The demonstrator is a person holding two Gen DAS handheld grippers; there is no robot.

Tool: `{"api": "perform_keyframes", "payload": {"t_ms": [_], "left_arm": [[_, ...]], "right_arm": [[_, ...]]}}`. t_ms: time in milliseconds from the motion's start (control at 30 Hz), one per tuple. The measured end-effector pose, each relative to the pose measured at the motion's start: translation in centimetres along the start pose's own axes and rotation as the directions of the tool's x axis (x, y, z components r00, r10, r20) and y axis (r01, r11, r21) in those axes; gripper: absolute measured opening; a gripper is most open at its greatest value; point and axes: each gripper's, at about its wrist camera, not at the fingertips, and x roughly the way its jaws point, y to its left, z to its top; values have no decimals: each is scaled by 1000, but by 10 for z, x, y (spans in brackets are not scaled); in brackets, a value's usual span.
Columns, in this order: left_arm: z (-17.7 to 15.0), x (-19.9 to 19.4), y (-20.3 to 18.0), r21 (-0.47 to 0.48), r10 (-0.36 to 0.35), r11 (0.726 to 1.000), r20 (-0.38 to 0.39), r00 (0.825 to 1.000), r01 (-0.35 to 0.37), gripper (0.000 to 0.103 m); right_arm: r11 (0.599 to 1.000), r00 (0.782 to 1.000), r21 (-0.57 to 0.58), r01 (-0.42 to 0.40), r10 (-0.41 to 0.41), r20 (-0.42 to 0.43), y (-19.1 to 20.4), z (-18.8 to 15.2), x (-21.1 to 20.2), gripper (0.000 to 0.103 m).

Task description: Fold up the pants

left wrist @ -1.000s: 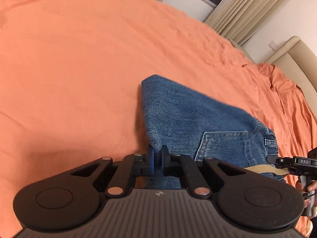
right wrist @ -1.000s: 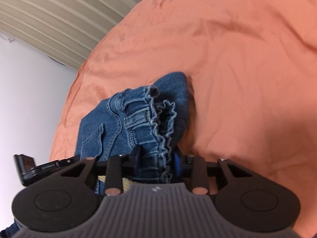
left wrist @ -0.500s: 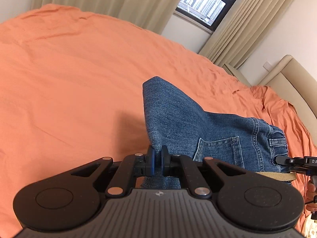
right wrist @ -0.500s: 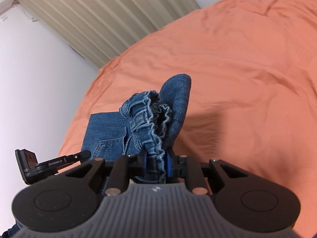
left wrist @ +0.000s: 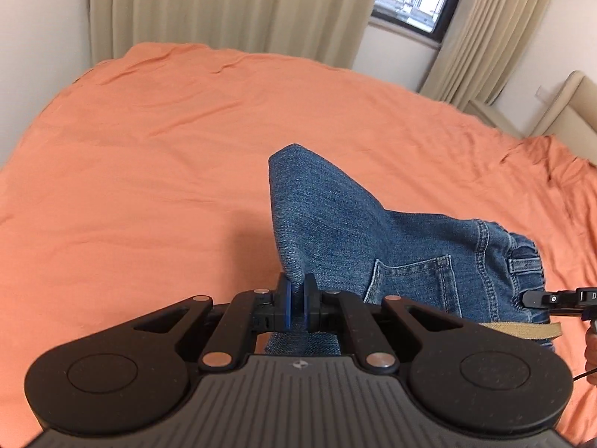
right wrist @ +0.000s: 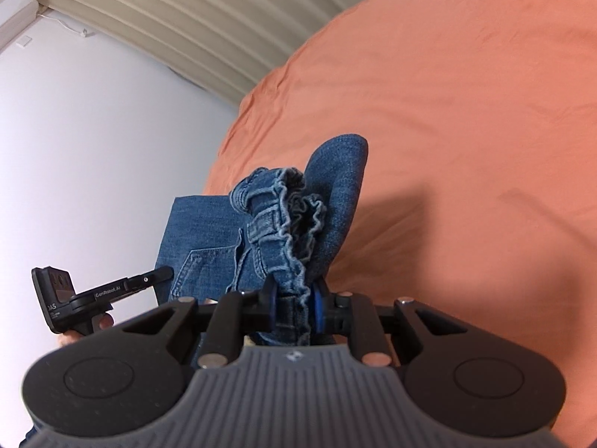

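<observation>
1. Pants (left wrist: pixel 391 239) hang lifted over my orange bed (left wrist: pixel 149 171); their lower part is cut off behind my tongs in both views, so I can't tell whether any of it touches the sheet.
2. My left gripper (left wrist: pixel 296 300) is clenched on a denim fold.
3. My right gripper (right wrist: pixel 294 300) clamps the ruffled waistband (right wrist: pixel 287 231), its jaws having just been closing on it.
4. One back pocket (left wrist: pixel 414 283) shows.

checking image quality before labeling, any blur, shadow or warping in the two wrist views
Left wrist: sharp; fisheye bows the orange bed; soft shadow left of the jeans. Right wrist: curtain bends into arcs, slight blur, broad shadow on the bed right of the jeans.
</observation>
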Motion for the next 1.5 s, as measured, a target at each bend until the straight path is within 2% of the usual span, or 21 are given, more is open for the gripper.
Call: {"api": "perform_keyframes", "payload": {"t_ms": [100,200,333,433,500,567,600,667,700,800,867,900,967,1000,1067,1100,1167,1233,1367,1467,1500], "left_arm": [[-8,18,26,-29,9,1000,-36,999,-10,6],[-23,44,45,-44,14,999,-74,997,-17,6],[-33,76,58,-81,25,996,-98,995,-33,6],[-38,97,60,-66,38,997,-142,989,-48,7],[-39,107,54,-55,61,996,-162,985,-71,8],[-38,108,50,-44,80,995,-169,982,-88,14],[-37,106,47,-35,93,994,-169,981,-100,24],[-34,98,47,-14,126,991,-160,979,-130,34],[-32,93,46,-7,139,990,-149,979,-142,37],[-24,76,34,47,195,980,-89,977,-192,36],[-16,67,25,57,203,978,-35,979,-201,36],[-11,66,24,46,181,983,-18,983,-180,36],[-2,71,15,30,135,990,-4,991,-135,33],[1,76,10,28,128,991,3,992,-128,32],[2,88,4,36,127,991,26,992,-128,31],[3,98,4,35,131,991,22,991,-132,27],[4,115,3,23,151,988,-16,988,-151,17],[1,130,6,9,184,983,-36,982,-184,16],[-1,158,19,-7,234,972,-106,966,-236,14],[0,155,22,-11,264,964,-111,958,-267,14],[0,149,19,11,297,955,-101,950,-297,14]], "right_arm": [[1000,1000,6,4,-4,-25,-4,0,28,14],[998,997,17,52,-51,-56,-15,-4,56,14],[988,989,72,133,-128,-70,-44,-11,69,14],[981,989,135,139,-130,-74,-65,-18,76,13],[981,988,123,148,-141,-65,-65,-20,79,15],[983,984,66,171,-167,-62,-56,-19,79,21],[982,981,24,185,-183,-56,-48,-20,81,27],[972,972,-56,229,-232,-41,-32,-20,76,35],[962,966,-101,255,-259,-25,-25,-17,72,41],[905,937,-246,349,-339,82,3,-8,58,40],[871,925,-312,380,-348,154,27,-5,52,34],[869,932,-336,362,-326,161,37,-2,53,25],[872,947,-370,320,-285,149,55,-1,59,22],[857,945,-400,326,-290,150,63,-2,69,20],[808,921,-444,388,-355,160,71,-2,92,19],[796,912,-449,407,-386,143,68,-1,105,15],[775,885,-438,454,-447,126,57,3,127,0],[771,877,-432,467,-466,115,44,5,140,0],[799,878,-380,466,-470,89,29,15,157,0],[798,877,-378,469,-472,93,31,15,153,0],[795,876,-383,471,-471,100,35,14,149,0]]}}
